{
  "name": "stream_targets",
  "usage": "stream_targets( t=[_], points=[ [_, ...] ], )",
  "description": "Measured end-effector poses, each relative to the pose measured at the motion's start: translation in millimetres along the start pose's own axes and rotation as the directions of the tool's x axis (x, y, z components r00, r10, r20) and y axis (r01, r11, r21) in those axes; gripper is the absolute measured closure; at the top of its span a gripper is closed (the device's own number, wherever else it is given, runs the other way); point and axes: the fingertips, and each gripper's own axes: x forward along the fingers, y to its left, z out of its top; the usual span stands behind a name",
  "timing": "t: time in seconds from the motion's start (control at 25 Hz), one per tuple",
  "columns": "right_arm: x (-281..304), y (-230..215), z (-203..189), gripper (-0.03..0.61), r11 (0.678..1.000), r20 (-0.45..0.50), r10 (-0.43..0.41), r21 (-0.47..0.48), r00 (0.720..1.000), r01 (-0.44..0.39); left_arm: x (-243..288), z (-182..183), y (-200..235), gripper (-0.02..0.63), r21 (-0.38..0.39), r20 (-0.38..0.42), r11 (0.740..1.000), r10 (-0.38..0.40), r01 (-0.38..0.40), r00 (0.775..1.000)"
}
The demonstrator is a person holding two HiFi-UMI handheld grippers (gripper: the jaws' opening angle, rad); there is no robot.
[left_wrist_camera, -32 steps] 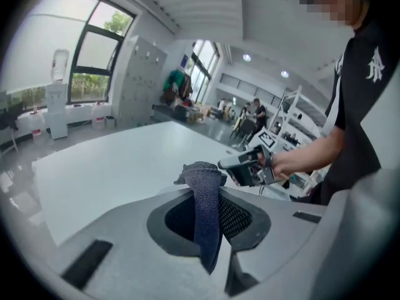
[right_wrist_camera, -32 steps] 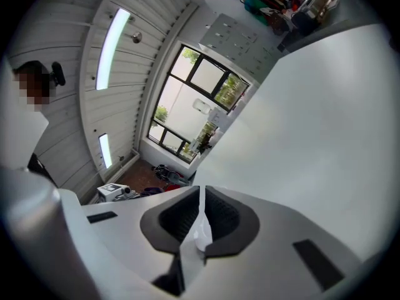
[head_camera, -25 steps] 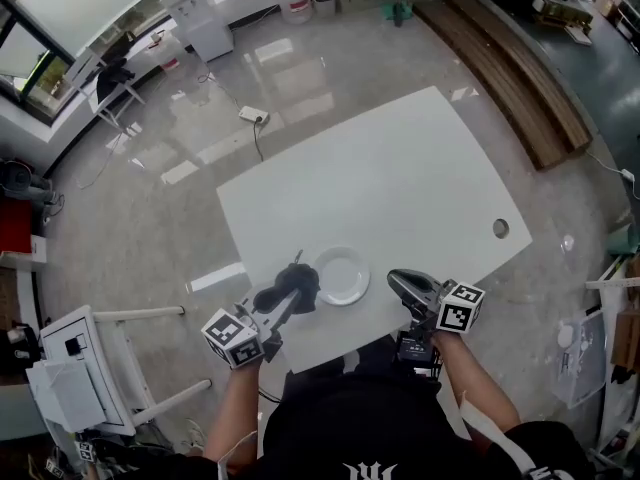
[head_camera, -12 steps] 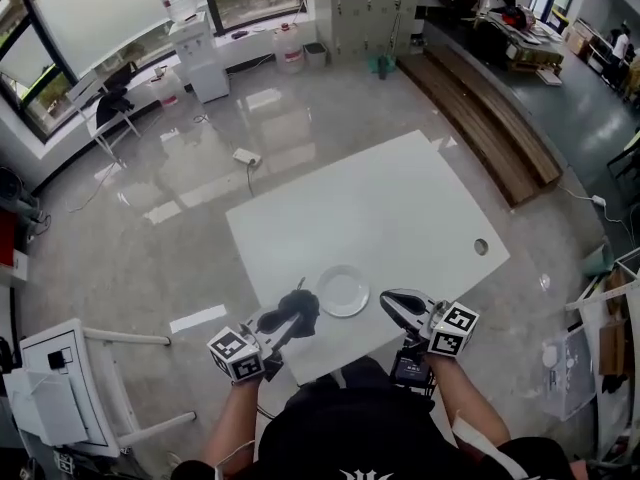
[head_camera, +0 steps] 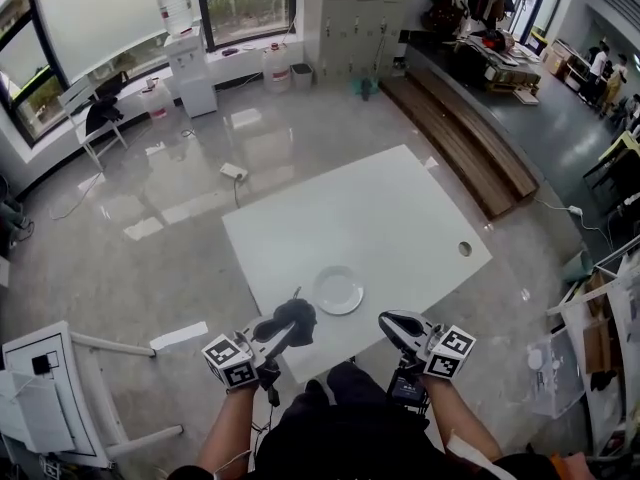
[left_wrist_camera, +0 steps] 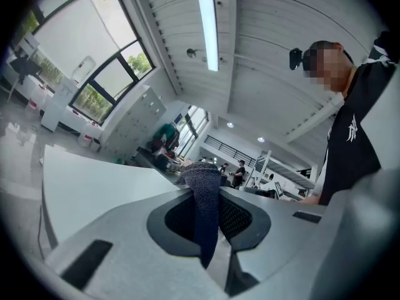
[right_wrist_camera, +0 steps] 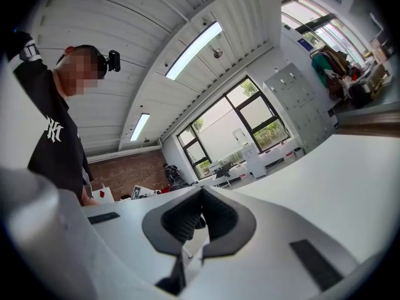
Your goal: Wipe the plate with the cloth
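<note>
Two tongs are seen at the near edge of the white counter (head_camera: 400,208). On the left, the left tongs (head_camera: 276,332) are clamped on a dark cloth (head_camera: 294,315), which is bunched at their tips and pinched between the pads in the left gripper view. Just beyond the cloth, ahead and to the right, the round white plate (head_camera: 338,290) is set flat near the counter's near edge. Whether cloth and plate touch cannot be told from above. Further right, the right tongs (head_camera: 390,321) are fully closed with nothing held. The plate lies between the two tongs, and a short reach forward and rightward by the cloth-bearing left tongs is judged to be needed.
</note>
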Motion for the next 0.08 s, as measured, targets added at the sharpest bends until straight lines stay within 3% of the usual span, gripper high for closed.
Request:
stream_targets(
  t=[0.08],
  points=[
    [-6.3,12.1,-10.0,0.574,1.000,0.000,-0.008,0.011,1.000,0.008,-5.6,1.5,-8.8,0.563,-0.005,0.014,1.000,-0.011,0.011,1.000]
  ],
)
